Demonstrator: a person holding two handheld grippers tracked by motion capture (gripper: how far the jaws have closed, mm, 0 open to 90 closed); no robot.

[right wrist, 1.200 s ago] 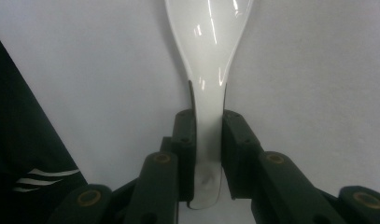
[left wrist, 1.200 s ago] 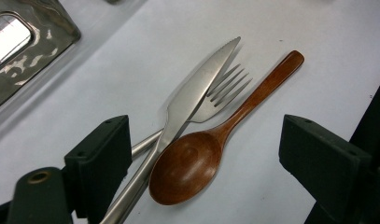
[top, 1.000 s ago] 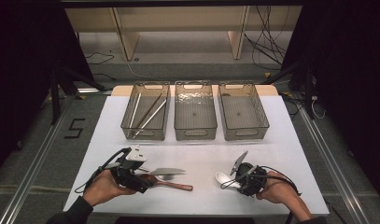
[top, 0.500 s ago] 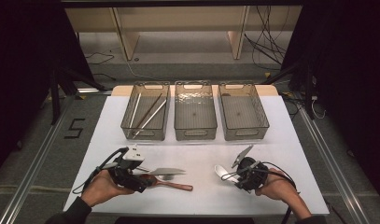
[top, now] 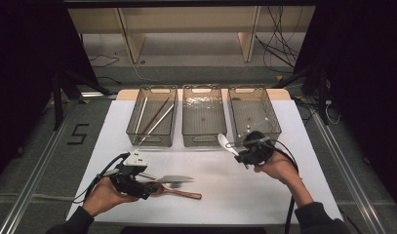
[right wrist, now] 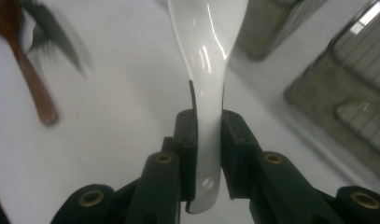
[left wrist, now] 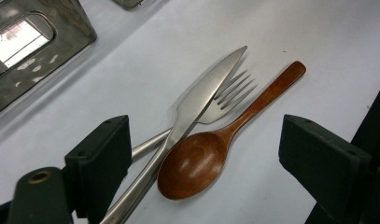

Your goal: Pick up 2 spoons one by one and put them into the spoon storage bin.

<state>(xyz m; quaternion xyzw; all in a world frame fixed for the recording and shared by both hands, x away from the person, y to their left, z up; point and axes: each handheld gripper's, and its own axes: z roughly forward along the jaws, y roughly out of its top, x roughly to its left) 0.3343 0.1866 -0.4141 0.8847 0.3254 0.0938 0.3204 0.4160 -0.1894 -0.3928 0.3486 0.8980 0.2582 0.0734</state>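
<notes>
Sorting cutlery into bins. Right gripper (top: 241,150), jaws clamped on the handle of a white spoon (top: 224,142), carries it above the table near the right bin (top: 271,127), probably for dropping in. Left gripper (top: 146,187), jaws spread, brackets a wooden spoon (left wrist: 197,158), knife (left wrist: 197,95) and fork (left wrist: 227,95), seemingly awaiting the next pick

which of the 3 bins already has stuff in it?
The left bin: it holds a few long sticks lying lengthwise. The middle bin and the right bin look empty, though the right tongs with the white spoon cover its near corner.
</notes>
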